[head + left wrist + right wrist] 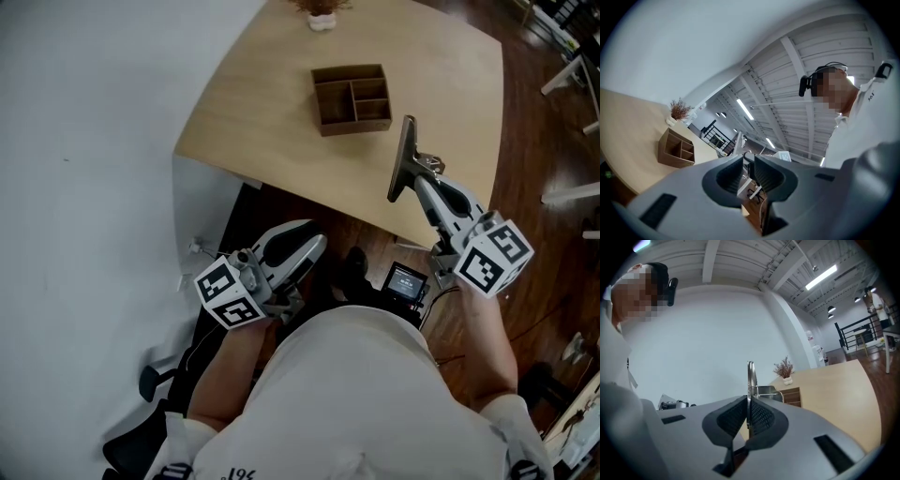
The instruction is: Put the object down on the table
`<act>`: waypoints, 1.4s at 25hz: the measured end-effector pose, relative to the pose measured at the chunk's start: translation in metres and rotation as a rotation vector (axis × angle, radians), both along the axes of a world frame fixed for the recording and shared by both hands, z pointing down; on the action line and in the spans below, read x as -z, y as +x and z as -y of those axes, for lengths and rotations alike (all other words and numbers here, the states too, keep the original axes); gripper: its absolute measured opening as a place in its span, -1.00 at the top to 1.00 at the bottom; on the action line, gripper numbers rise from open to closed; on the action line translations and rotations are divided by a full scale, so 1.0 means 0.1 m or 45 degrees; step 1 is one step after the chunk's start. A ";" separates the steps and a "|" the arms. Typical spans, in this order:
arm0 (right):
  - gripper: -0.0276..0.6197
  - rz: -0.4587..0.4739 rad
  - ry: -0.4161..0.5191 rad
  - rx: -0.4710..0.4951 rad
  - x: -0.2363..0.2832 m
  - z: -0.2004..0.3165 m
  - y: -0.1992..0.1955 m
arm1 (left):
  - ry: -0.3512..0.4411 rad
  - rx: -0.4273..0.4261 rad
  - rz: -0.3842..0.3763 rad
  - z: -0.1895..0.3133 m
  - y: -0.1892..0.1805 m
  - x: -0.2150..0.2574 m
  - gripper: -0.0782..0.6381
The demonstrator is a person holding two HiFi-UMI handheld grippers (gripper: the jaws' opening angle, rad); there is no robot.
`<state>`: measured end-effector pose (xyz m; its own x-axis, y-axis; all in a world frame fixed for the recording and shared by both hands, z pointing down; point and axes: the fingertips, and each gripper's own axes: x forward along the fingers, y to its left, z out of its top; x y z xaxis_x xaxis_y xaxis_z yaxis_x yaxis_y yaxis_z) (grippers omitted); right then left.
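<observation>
My right gripper is shut on a thin grey metal stand, a flat plate with a hinged bracket. It holds the stand upright in the air over the near edge of the light wooden table. My left gripper hangs low by the person's waist, off the table. Its jaws stand a narrow gap apart with nothing between them. A brown wooden organiser with several compartments sits on the table beyond the stand.
A small white pot of dried twigs stands at the table's far edge. A small lit screen sits below the table edge, by the person's waist. White wall lies left, dark wood floor right.
</observation>
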<state>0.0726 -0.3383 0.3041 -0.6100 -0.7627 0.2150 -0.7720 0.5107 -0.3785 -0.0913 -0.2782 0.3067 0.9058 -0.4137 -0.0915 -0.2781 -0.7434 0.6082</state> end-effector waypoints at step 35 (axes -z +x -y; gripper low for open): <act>0.90 -0.266 -0.084 -0.001 -0.82 1.47 -0.06 | -0.085 -0.163 0.132 1.37 0.38 -0.48 0.58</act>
<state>0.0667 -0.4849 0.3862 -0.5464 -0.7431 0.3863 -0.8375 0.4897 -0.2425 -0.0532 -0.4156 0.3550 0.9545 -0.2967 0.0292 -0.2480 -0.7358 0.6302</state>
